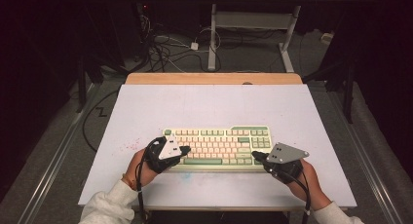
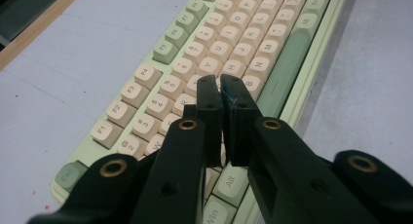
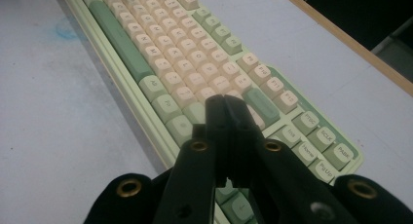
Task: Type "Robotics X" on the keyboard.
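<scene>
A pale green keyboard (image 1: 218, 147) with cream and green keys lies near the front of the white table top (image 1: 219, 107). My left gripper (image 1: 185, 150) hovers over the keyboard's left end, jaws together with nothing between them. In the left gripper view its tips (image 2: 219, 83) sit above the cream letter keys of the keyboard (image 2: 160, 102). My right gripper (image 1: 254, 156) is over the keyboard's right part, also shut and empty. In the right gripper view, the closed tips of this gripper (image 3: 224, 103) hang above the keys of the keyboard (image 3: 160, 53) near a green key.
The white top rests on a wooden table whose far edge (image 1: 214, 78) shows. Beyond it are cables (image 1: 165, 48) on the floor and a white desk frame (image 1: 253, 29). Bare white surface lies left, right and behind the keyboard.
</scene>
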`<state>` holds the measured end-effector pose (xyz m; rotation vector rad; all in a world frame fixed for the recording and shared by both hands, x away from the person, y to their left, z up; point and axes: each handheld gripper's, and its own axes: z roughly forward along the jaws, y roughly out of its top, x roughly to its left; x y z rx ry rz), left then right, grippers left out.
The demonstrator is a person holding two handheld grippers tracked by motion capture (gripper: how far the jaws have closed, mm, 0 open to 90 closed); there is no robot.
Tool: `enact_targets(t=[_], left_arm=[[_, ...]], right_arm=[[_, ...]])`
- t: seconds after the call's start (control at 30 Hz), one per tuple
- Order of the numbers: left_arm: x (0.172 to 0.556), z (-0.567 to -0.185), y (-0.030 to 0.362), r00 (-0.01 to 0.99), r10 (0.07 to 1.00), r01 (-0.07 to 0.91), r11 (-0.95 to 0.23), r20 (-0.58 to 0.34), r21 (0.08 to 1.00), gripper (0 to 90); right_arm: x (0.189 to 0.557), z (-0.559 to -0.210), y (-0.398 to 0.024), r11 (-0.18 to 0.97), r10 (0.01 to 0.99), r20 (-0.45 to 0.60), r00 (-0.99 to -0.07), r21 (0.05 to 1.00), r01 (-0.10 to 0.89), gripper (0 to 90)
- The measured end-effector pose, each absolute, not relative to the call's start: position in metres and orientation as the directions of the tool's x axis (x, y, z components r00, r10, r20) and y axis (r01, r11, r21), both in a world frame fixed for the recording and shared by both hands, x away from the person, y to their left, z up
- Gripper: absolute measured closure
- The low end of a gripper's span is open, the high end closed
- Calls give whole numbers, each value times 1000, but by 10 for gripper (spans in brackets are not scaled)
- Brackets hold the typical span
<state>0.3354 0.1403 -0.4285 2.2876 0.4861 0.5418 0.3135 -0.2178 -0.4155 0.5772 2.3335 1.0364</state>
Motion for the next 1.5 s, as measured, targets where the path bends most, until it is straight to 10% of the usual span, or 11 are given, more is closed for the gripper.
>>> enact_targets(t=[1.5], left_arm=[[337,-432,161,817,528,223,-661,233,716,851]], right_arm=[[347,-445,-190,694,536,-272,-799,680,234,900]])
